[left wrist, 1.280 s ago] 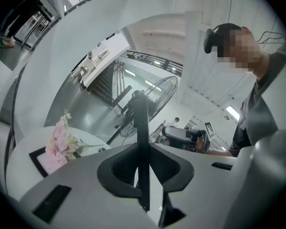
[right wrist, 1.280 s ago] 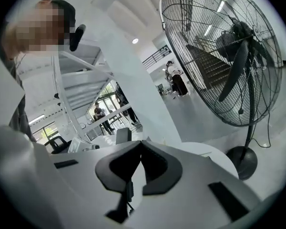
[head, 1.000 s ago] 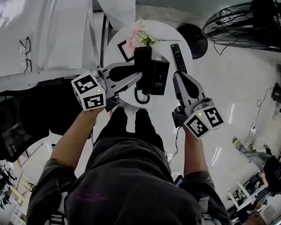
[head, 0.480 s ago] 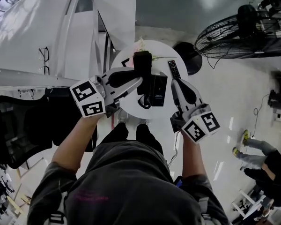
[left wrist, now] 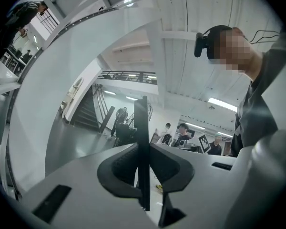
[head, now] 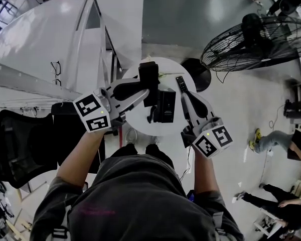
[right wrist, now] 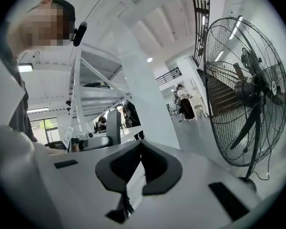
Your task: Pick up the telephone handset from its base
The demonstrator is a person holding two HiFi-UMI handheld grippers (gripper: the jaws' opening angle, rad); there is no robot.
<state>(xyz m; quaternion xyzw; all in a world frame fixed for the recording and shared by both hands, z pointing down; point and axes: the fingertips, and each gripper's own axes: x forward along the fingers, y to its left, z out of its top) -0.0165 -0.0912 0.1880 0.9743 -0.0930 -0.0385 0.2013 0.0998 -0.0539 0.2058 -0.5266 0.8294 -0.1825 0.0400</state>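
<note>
- Handset of black plastic, the telephone's receiver, is off its cradle and clamped in the left gripper. The jaws are partly apart w/ pads pressing on both its sides. The left gripper view shows it edge-on as a thin dark slab btwn them.
- Boxy black telephone base sits on the round white table. In the head view the handset is just left of it, overlapping its left edge from above.
- Dark cord curls at the base's near-left corner; can't tell where it ends.
- Right gripper hovers over the table's right side, beside the base and apart from it. Its jaws are closed tip to tip w/ nothing btwn them.
- Slim black remote control lies on the table just beyond the right gripper's tips.
- Large black wire-cage floor fan stands on the grey floor, well apart from the table, on the right.
- Black mesh office chair stands on the left, and a pair of dark-rimmed glasses shows against a white surface beyond it.
</note>
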